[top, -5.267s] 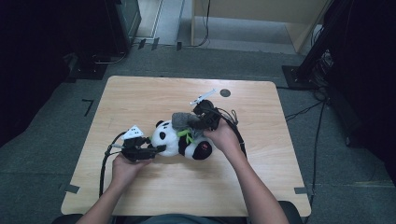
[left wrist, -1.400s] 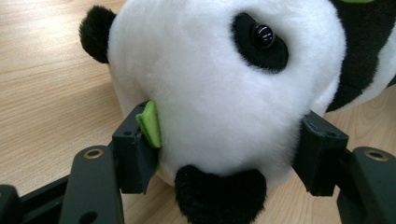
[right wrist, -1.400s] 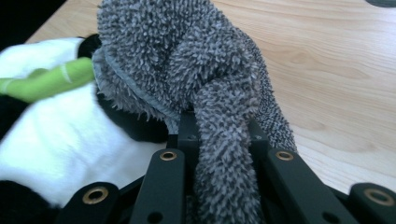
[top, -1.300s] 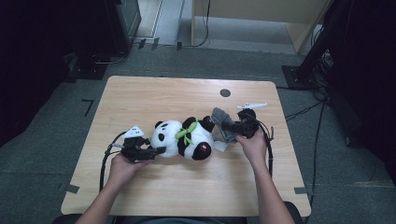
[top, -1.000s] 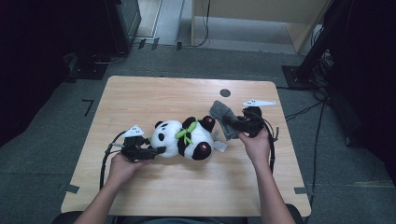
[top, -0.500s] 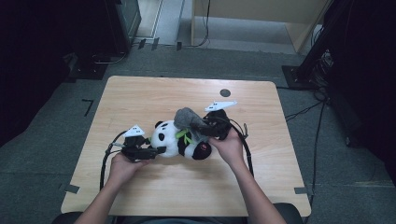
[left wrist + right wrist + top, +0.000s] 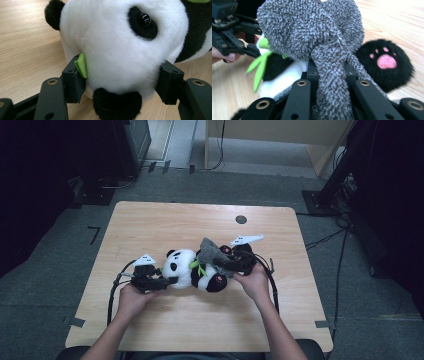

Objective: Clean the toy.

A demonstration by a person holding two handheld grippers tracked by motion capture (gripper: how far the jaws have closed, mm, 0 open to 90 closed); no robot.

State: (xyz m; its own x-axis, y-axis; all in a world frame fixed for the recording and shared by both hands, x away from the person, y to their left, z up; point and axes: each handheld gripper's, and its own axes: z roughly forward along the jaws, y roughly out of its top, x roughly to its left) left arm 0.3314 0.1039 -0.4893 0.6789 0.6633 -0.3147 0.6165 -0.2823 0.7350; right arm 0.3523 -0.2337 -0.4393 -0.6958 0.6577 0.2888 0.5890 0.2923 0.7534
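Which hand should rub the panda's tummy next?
Probably the right. Its tool already pinches the fuzzy grey cloth over the black-and-white plush panda. The left tool is busy clamping the panda's head.

A pale wooden counter (image 7: 165, 222) with rounded corners stands on grey carpet (image 7: 60, 250). A toy panda (image 7: 192, 270) lies on its middle. A dark round hole (image 7: 241, 219) sits near the far edge.
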